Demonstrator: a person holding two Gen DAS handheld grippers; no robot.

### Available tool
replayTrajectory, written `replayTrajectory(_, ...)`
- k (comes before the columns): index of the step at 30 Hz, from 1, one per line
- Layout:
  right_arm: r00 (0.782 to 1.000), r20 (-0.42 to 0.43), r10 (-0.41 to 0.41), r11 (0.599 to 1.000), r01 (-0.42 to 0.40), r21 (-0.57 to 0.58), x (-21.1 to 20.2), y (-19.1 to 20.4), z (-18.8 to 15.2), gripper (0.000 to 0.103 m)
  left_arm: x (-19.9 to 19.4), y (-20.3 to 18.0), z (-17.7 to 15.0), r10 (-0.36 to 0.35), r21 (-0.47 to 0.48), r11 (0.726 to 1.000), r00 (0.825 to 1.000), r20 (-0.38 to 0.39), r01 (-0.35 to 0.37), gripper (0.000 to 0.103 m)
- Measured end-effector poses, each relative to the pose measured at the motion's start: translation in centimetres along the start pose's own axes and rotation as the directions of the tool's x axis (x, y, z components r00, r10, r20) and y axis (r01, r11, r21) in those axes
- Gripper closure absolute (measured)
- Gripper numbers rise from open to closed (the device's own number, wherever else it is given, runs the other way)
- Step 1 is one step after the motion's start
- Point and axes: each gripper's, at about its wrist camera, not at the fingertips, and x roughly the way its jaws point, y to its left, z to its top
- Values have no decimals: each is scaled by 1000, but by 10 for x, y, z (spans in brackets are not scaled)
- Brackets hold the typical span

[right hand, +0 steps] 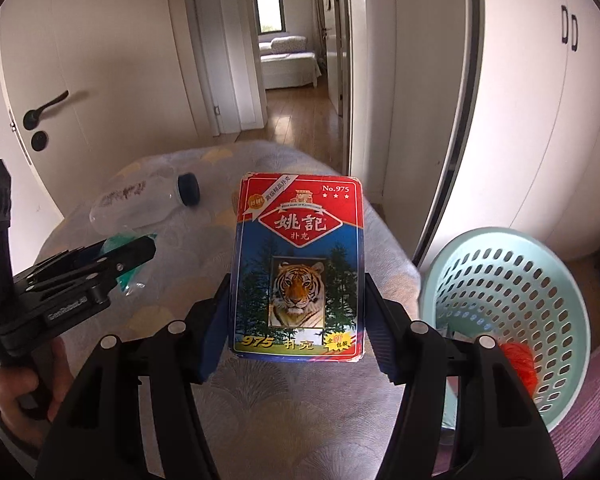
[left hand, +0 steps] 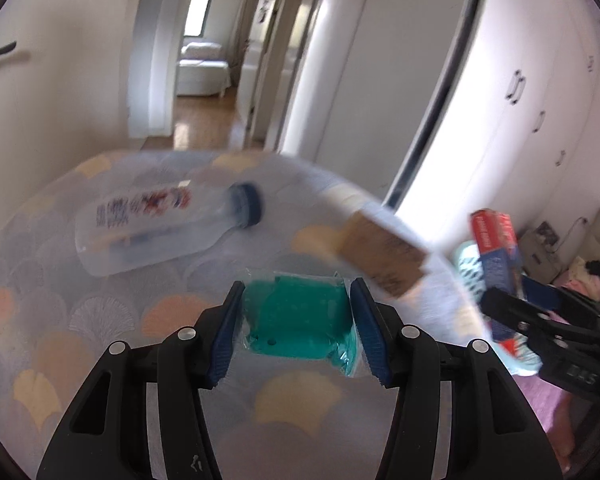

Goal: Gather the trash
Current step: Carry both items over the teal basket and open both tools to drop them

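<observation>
My left gripper (left hand: 296, 320) is shut on a teal plastic wrapper (left hand: 300, 316) just above the patterned table (left hand: 100, 340). My right gripper (right hand: 298, 312) is shut on a red and blue playing-card box (right hand: 300, 264) with a tiger picture, held upright above the table (right hand: 260, 392). The box and the right gripper also show at the right of the left wrist view (left hand: 496, 248). An empty clear bottle (left hand: 160, 228) with a dark blue cap lies on its side at the table's far left; it also shows in the right wrist view (right hand: 140, 204).
A pale green perforated basket (right hand: 508, 320) stands on the floor right of the table, with something orange (right hand: 520, 364) inside. A brown cardboard piece (left hand: 384, 256) lies near the table's right edge. White wardrobe doors stand at right; an open doorway lies behind.
</observation>
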Motion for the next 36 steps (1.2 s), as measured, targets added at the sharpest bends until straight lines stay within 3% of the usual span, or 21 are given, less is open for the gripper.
replayTrajectory(6,997,71,-30,999,27,37,-33,-21,7,46,-29,-45,15,-91,72,994,993,71,86,52)
replayTrajectory(10,994,92,-58,995,51,82,-47,-44,7,46,-32,-76,22,-147,114,984,986,80,137,52)
replayTrajectory(14,998,67,-13,985,1,174,-50,-77,3,46,-24,-104,26,-215,137,969,975,51,206,52)
replayTrajectory(22,974,43,-222,952,207,227,-57,-128,-13,46,0,-156,26,-269,198,944,963,-1,264,52)
replayTrajectory(30,953,-52,-300,896,300,328,-51,-184,-32,45,34,-217,18,-294,272,913,952,-82,305,52)
replayTrajectory(36,950,-92,-297,869,309,387,-45,-217,-42,45,64,-252,12,-288,313,896,948,-133,316,51)
